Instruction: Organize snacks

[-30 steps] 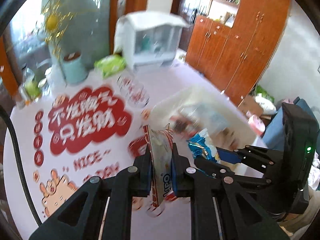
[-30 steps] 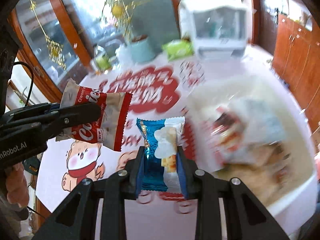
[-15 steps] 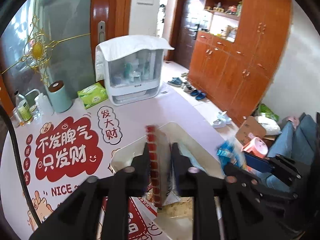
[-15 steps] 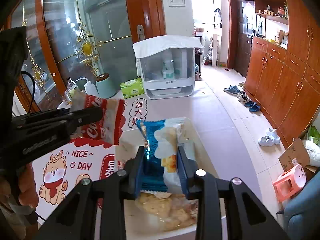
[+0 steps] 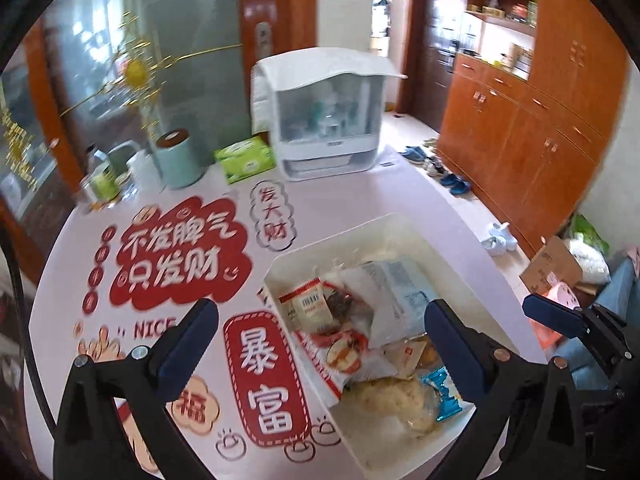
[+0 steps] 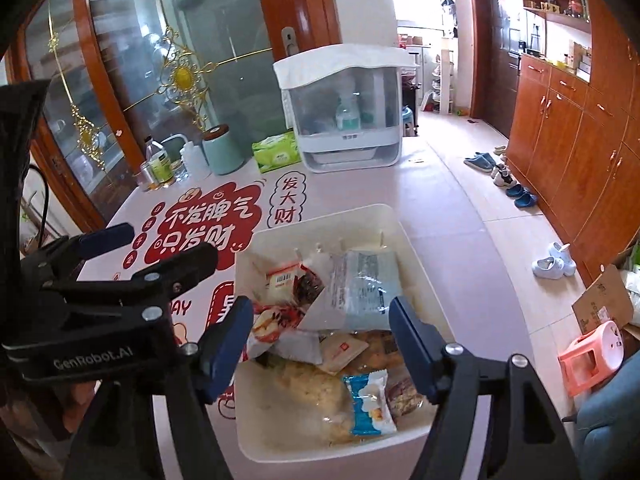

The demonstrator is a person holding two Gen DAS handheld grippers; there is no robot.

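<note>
Left gripper (image 5: 320,340): jaws spread wide, nothing between them; lower centre of the left wrist view, above the near-left part of the bin.
Right gripper (image 6: 320,344): jaws wide apart, empty; lower centre of the right wrist view, over the bin.
White plastic bin (image 6: 384,216): on the counter, centre-right in both views, filled with snack packets.
Blue snack packet (image 6: 370,404): lying in the bin's near end, lower centre of the right wrist view, beside a pale crumbly bag (image 6: 308,396).
Red-and-white packet (image 5: 340,356): in the bin's left side, partly under a clear wrapper (image 5: 396,296).
Counter (image 5: 340,196): pale pink, red Chinese lettering left of the bin.
Far edge, upper centre: white lidded cabinet (image 6: 344,108), green tissue pack (image 6: 276,152), mint canister (image 6: 222,150).
</note>
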